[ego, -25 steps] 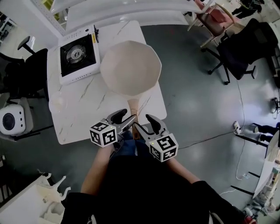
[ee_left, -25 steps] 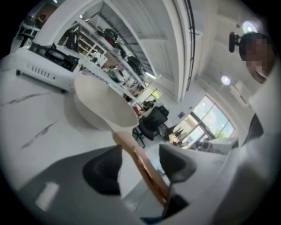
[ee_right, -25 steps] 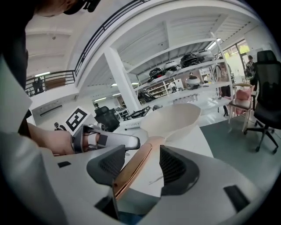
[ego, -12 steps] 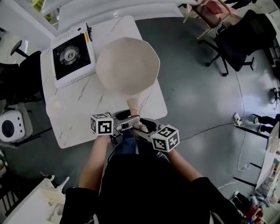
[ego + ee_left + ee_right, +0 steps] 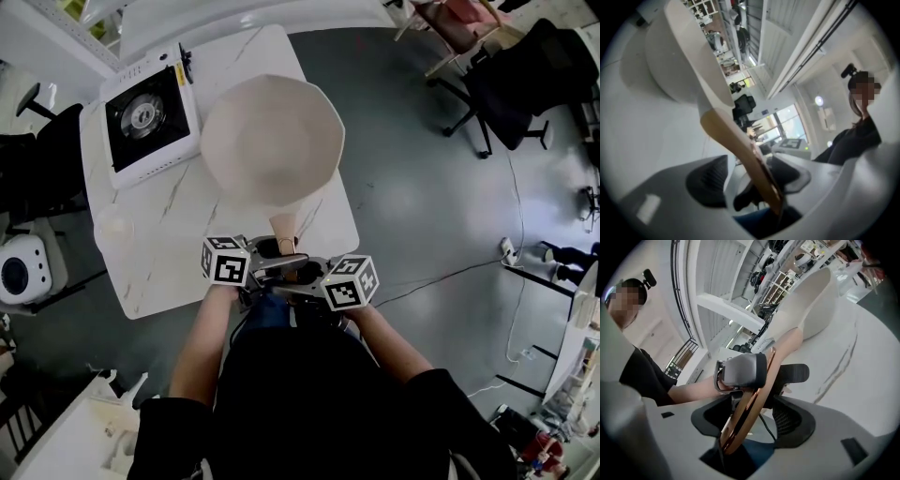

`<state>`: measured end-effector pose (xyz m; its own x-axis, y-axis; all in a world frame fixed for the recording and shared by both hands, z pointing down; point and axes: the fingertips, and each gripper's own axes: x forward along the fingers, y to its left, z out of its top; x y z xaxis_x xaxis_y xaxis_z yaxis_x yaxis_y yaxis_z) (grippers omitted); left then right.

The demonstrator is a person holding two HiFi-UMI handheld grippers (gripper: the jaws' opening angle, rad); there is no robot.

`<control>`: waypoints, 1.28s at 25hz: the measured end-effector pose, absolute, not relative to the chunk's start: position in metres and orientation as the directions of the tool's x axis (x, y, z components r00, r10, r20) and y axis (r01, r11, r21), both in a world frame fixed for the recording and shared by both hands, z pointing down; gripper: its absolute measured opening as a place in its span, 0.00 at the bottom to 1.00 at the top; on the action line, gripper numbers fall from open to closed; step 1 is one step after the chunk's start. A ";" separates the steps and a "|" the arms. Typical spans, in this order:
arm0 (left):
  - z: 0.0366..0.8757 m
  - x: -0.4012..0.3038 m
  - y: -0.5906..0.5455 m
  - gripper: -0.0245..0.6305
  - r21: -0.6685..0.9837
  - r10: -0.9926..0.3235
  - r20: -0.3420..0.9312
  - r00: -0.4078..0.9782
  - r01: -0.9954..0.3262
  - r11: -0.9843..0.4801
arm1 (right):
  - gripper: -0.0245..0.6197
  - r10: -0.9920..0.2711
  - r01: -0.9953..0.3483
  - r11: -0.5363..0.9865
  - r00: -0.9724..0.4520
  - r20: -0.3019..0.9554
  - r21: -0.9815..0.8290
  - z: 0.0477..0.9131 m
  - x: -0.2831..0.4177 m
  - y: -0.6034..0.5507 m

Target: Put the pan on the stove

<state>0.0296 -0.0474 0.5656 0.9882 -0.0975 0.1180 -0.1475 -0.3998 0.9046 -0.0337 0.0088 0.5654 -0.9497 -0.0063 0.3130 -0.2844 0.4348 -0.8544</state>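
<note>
A cream faceted pan (image 5: 272, 141) rests on the white marble table (image 5: 169, 244), its wooden handle (image 5: 284, 230) pointing toward me. The portable gas stove (image 5: 145, 108) sits at the table's far left corner, apart from the pan. My left gripper (image 5: 281, 255) and right gripper (image 5: 298, 281) reach in from opposite sides and straddle the handle's end. In the left gripper view the handle (image 5: 736, 145) runs edge-on between the open jaws of the left gripper (image 5: 750, 176), with a gap to the left pad. In the right gripper view the handle (image 5: 750, 404) likewise lies between the wide jaws of the right gripper (image 5: 752, 420).
A clear round cup (image 5: 117, 225) stands near the table's left edge. A white appliance (image 5: 19, 272) sits on the floor at left. Office chairs (image 5: 511, 94) stand at the upper right and a cable (image 5: 441, 286) crosses the grey floor.
Both grippers have swung inward and now face each other across the handle's end instead of pointing up at it. The pan stays on the table.
</note>
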 end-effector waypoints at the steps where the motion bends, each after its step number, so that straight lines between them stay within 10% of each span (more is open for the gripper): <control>1: 0.566 0.031 -0.047 0.47 0.904 -0.094 0.116 0.989 -0.145 -0.403 | 0.40 0.013 -0.266 0.430 -0.954 0.301 -0.863 0.566 -0.036 0.010; 32: 0.546 0.042 -0.044 0.39 0.840 -0.137 0.053 0.989 -0.119 -0.529 | 0.31 0.009 -0.154 0.524 -0.983 0.186 -0.838 0.548 -0.044 0.011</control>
